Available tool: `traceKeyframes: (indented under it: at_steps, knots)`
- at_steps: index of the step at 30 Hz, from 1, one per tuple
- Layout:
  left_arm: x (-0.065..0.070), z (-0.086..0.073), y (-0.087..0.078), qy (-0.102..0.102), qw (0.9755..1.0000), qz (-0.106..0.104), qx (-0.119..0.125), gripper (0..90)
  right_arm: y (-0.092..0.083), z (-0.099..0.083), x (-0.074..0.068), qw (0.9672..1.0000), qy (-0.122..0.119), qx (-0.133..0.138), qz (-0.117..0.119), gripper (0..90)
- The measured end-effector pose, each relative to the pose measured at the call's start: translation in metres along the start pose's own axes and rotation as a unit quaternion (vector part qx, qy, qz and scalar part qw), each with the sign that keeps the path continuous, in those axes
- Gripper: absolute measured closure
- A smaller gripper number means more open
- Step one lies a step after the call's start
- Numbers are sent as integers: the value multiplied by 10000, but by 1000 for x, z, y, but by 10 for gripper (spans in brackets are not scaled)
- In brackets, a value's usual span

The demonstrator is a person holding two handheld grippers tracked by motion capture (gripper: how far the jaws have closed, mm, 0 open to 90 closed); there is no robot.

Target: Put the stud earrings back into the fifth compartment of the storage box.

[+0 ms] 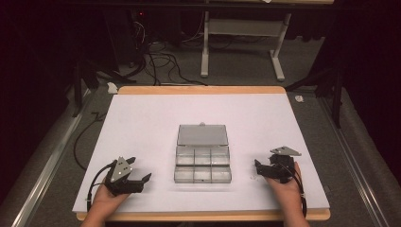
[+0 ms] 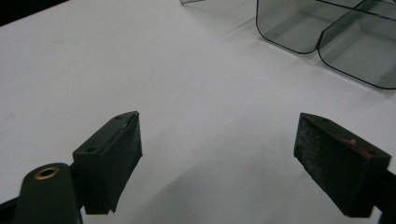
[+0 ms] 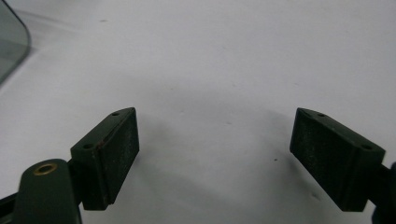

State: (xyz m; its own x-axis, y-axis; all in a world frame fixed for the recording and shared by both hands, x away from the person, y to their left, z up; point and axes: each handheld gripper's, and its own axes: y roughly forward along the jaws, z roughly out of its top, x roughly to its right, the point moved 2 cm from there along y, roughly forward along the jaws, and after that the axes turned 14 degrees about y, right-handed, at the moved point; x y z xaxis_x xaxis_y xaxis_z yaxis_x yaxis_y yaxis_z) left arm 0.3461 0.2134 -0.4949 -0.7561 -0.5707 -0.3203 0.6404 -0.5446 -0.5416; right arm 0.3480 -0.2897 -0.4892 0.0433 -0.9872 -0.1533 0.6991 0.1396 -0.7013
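Observation:
A clear plastic compartment box lies in the middle of the white table top, its lid folded back flat on the far side. Its several compartments look empty. My left gripper rests low at the front left, pointing toward the box, jaws open and nothing between them. In the left gripper view the gripper faces bare table, with the box at the upper right. My right gripper sits at the front right of the box, open and empty. In the right gripper view a box corner shows at the left edge.
The table has a wooden rim at the far edge. Beyond it on the floor are loose cables and the white legs of a stand. Dark drapes close both sides. Bare white surface surrounds the box.

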Motion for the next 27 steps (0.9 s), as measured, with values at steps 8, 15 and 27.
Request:
traceKeyframes:
  at_steps: [8, 15, 27]
  knots:
    - [0, 0, -1, -1, 10000, -17, 29, 157, -6, 1, -4, 9999, -12, 136, 95, 211]
    - [0, 0, -1, 12, 10000, -71, 42, 156, -9, 2, -11, 9996, -56, 151, 229, 246]
    - [1, 0, 0, 49, 9999, -92, 11, 155, -13, -1, -25, 9984, -272, 87, 493, 299]
